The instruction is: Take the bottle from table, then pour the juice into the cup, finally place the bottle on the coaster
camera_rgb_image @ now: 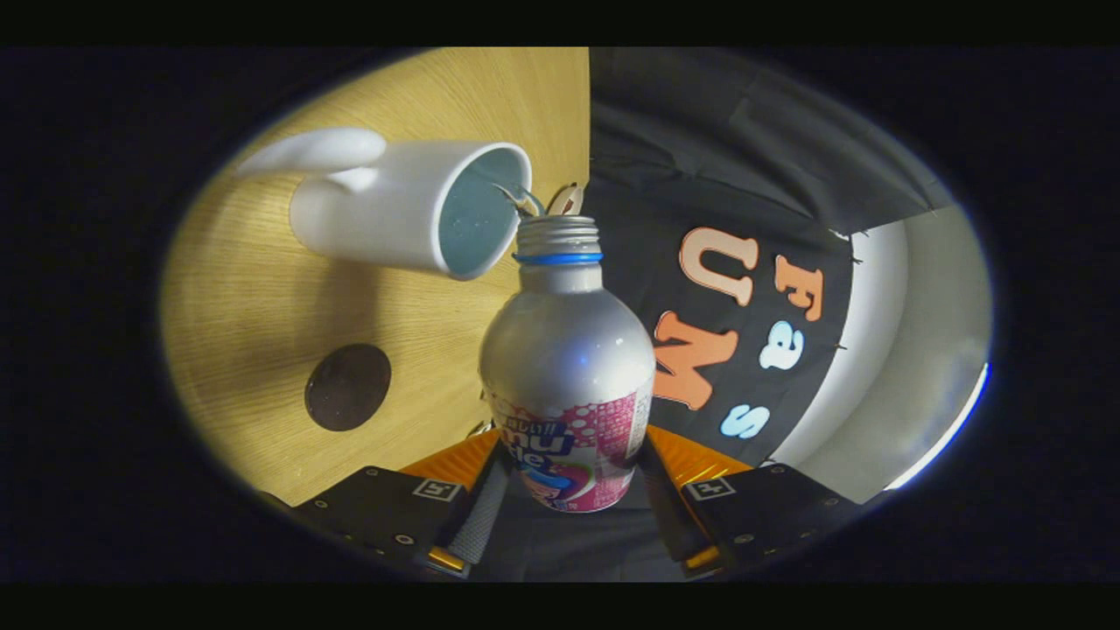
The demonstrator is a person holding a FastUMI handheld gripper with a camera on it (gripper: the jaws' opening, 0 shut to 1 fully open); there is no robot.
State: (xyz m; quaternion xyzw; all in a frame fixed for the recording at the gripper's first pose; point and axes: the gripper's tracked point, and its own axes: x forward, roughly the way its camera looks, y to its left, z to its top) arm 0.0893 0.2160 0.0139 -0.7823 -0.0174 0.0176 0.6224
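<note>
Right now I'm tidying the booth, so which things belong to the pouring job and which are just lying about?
In the job: bottle, clamped in the gripper, tilted at the white cup; dark round coaster.
Lying about: nothing else on the wooden table.

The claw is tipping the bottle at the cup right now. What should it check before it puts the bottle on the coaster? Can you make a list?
1. Grip: both fingers of the claw press on the bottle. Ok.
2. Aim: the bottle's open neck sits at the rim of the cup, with a thin stream running toward the cup. Ok.
3. Spills: no puddle shows on the table near the cup. Ok.
4. Pouring finished: juice left in the bottle is hidden. Cannot tell.
5. Coaster: dark, round, bare, lying flat on the table to one side of the bottle. Ok.
6. Cup fill level: hard to judge from this angle. Cannot tell.
</note>
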